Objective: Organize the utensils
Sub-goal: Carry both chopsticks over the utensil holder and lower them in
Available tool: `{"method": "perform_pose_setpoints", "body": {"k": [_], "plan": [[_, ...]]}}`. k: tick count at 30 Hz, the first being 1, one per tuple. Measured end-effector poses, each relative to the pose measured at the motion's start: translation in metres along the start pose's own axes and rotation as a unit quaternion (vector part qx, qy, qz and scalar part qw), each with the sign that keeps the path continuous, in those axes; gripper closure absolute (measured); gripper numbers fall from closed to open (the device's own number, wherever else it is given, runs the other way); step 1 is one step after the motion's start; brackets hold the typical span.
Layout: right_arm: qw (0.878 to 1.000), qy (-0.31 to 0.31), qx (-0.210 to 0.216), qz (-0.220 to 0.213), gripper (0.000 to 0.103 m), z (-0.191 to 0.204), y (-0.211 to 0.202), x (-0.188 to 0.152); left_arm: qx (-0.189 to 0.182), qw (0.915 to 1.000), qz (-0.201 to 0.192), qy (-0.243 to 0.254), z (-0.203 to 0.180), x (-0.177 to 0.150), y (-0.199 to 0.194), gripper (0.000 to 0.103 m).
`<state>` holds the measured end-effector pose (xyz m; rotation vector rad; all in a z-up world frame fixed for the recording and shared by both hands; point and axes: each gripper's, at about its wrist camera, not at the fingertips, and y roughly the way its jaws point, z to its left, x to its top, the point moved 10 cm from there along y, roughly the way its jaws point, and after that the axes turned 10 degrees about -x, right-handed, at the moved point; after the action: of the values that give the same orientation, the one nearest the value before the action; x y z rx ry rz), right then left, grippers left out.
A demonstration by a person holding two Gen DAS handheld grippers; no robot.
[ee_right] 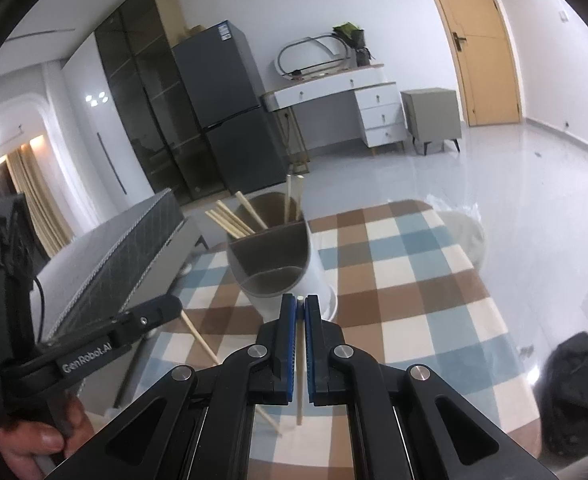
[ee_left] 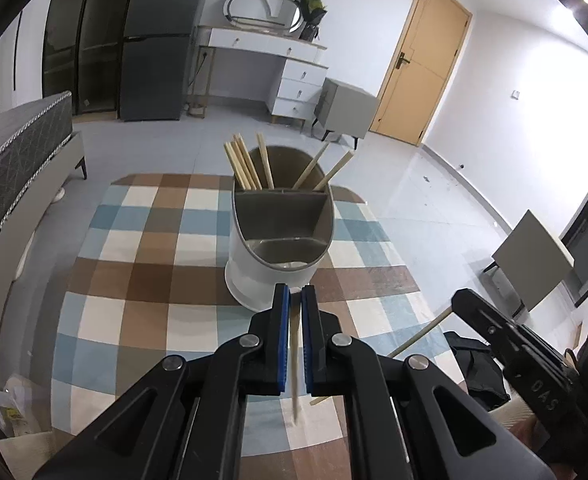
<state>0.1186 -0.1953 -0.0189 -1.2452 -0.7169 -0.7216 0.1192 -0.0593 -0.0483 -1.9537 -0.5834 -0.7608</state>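
L gripper (ee_left: 295, 296) clamped on pale wood chopstick (ee_left: 294, 368), long axis vertical, frame centre. R gripper (ee_right: 300, 306) likewise, own chopstick (ee_right: 300, 376) upright. White oval holder (ee_left: 278, 236) w/ smooth grey dividers, centre, on checked cloth (ee_left: 134, 280).

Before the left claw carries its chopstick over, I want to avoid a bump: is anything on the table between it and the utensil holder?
Nothing visible blocks it. The left claw, shut on a chopstick, faces the utensil holder across bare checkered tablecloth. The right claw, with its own chopstick, sits off to the side.
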Motion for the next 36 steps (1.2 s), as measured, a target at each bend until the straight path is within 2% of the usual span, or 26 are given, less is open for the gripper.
{"method": "perform_pose_setpoints", "body": {"k": [14,28,36], "plan": [[0.998,-0.053,-0.016,-0.024,0.100,0.016,-0.022,0.020,-0.036,0.9984,-0.044,0.006,-0.010,0.031,-0.040,0.102],[0.993,-0.089,0.005,-0.072,0.100,0.030,-0.040,0.094,-0.070,0.9949,-0.073,0.004,-0.030,0.096,-0.049,0.102],[0.989,-0.103,0.026,-0.099,0.100,0.050,-0.033,0.143,-0.061,0.9944,-0.087,0.005,-0.019,0.136,-0.043,0.102]]}}
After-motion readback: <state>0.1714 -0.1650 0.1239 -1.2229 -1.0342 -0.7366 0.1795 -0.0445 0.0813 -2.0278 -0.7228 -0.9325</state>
